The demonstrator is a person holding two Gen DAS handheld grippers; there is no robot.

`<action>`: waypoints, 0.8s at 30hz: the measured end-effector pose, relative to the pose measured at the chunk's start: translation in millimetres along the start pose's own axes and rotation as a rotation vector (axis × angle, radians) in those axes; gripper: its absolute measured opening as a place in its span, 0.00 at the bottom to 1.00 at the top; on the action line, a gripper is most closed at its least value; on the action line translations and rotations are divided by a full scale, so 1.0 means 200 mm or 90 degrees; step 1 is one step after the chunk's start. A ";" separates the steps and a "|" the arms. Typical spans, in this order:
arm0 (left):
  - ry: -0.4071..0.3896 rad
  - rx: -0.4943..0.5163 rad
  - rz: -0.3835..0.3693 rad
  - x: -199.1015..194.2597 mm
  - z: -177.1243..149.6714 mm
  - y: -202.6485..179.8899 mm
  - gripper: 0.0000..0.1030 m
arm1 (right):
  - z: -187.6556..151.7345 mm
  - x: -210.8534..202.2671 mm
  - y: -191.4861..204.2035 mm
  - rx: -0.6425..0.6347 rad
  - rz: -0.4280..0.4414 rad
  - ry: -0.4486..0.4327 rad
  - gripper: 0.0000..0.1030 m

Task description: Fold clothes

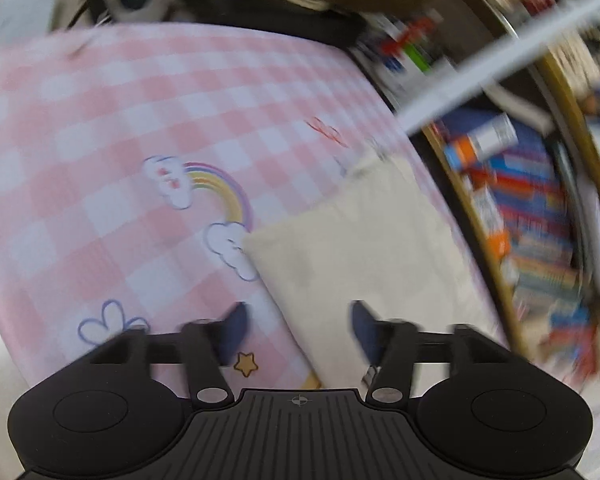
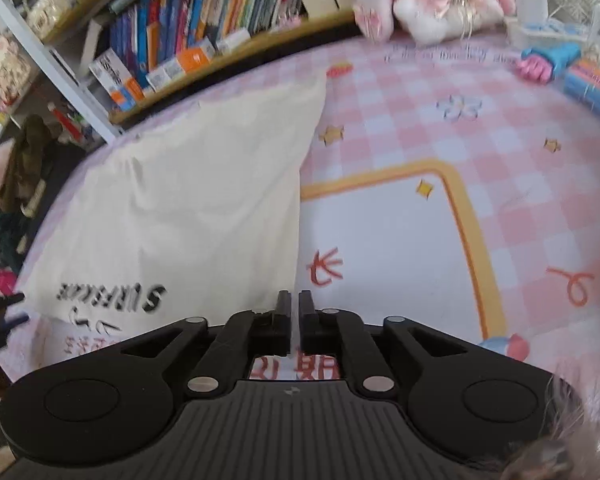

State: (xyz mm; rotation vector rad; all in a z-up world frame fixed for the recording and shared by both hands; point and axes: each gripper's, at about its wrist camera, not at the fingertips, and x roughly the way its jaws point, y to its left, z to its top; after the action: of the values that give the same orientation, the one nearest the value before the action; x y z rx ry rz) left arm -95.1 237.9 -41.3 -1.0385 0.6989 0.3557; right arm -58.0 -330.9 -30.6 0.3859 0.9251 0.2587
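My left gripper hangs with its jaws apart, nothing between them, over the near edge of the cream garment, which lies flat on the pink checked table, ready for a fold, I judge. My right gripper is nearly together, empty; the garment spreads from its eleven o'clock.

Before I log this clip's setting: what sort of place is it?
Probably a child's room or study at home: a packed bookshelf, a plush rabbit and a pink checked mat bearing a cream garment.
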 end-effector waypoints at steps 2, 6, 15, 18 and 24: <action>-0.008 -0.057 -0.023 0.02 0.01 0.05 0.62 | 0.01 0.00 -0.02 0.017 0.017 0.006 0.30; -0.032 -0.146 -0.046 0.08 0.04 0.12 0.61 | -0.02 0.05 -0.03 0.033 0.032 0.041 0.29; -0.044 -0.044 0.001 0.07 0.08 -0.04 0.03 | 0.07 -0.05 0.00 0.008 0.035 -0.005 0.06; -0.021 -0.072 0.023 0.13 0.07 0.05 0.03 | 0.05 -0.02 -0.01 0.010 0.011 0.015 0.06; -0.025 -0.134 -0.031 0.12 0.04 0.14 0.08 | 0.01 0.06 -0.03 0.004 -0.008 0.055 0.08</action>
State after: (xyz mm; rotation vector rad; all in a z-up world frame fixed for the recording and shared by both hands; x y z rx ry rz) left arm -90.1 257.7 -73.5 -1.2422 0.6086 0.4119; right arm -48.4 -331.9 -41.1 0.3779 1.0130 0.2629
